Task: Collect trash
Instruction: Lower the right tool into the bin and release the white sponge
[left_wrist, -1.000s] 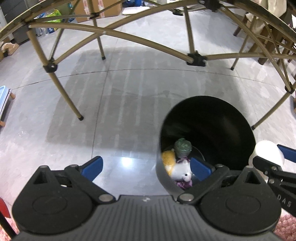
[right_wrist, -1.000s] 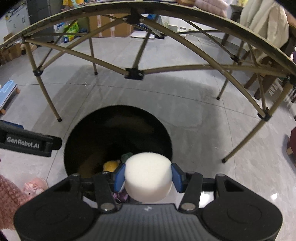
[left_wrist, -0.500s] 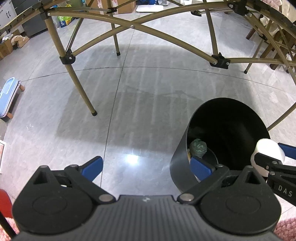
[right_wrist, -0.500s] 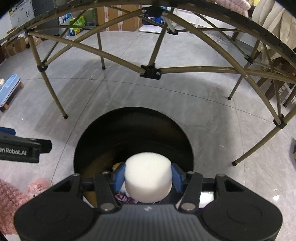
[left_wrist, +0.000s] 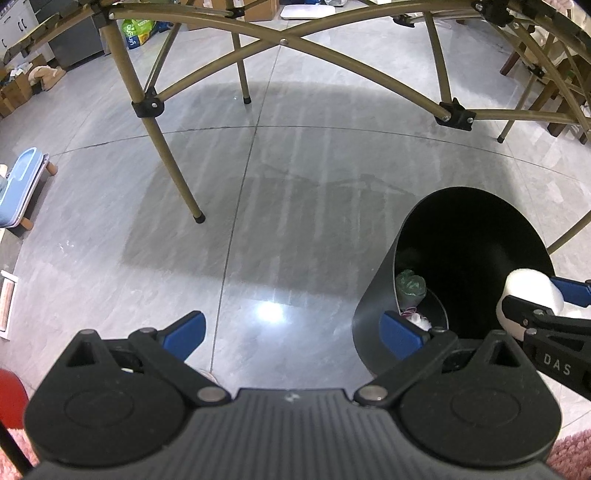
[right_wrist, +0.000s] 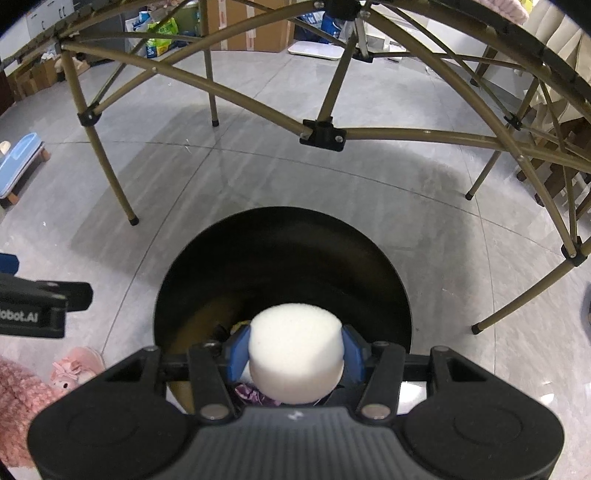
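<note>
A black round trash bin stands on the grey floor; it also shows in the left wrist view at the lower right. Inside lie a green crumpled wad and some purple and white scraps. My right gripper is shut on a white foam cylinder and holds it over the bin's mouth; the foam also shows in the left wrist view. My left gripper is open and empty, to the left of the bin.
A folding table's tan metal legs and cross braces arch over the floor behind the bin. A small blue stool stands at far left. A pink slipper is near the bin. Boxes and bags line the far wall.
My left gripper has drawn back to the left, so the bin now sits further right in its view. My right gripper has moved further over the bin's mouth, still holding the foam.
</note>
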